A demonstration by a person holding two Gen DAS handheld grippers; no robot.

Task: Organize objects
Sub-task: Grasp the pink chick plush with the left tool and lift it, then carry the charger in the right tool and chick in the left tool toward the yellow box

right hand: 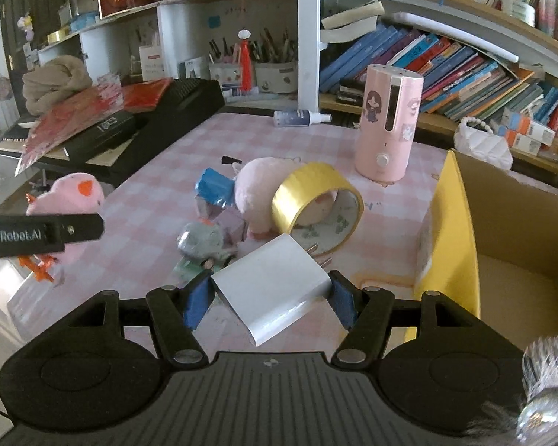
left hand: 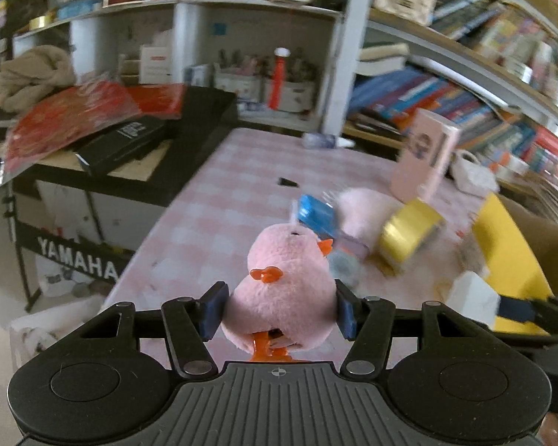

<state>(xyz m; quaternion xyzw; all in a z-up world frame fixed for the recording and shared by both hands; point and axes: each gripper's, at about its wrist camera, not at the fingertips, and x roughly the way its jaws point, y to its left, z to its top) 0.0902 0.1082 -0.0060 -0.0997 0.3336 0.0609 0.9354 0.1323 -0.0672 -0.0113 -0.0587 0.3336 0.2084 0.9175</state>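
Note:
My left gripper [left hand: 279, 314] is shut on a pink plush chick [left hand: 282, 282] with orange beak and feet, held above the pink checked table [left hand: 204, 200]. The same chick [right hand: 69, 200] shows at the left of the right wrist view, behind the left gripper's black finger [right hand: 42, 236]. My right gripper [right hand: 269, 303] is shut on a white charger plug [right hand: 273, 288] whose prongs point away. On the table lie a yellow tape roll [right hand: 316, 200], a larger pink plush [right hand: 258, 193], a blue packet [right hand: 214, 184] and a grey plush [right hand: 201, 241].
An open cardboard box with a yellow flap [right hand: 461, 230] stands at the right. A pink humidifier [right hand: 388, 122], a spray bottle [right hand: 301, 117] and a white quilted bag [right hand: 481, 145] stand further back. A cluttered keyboard [right hand: 130, 119] borders the left; bookshelves [right hand: 465, 70] fill the back.

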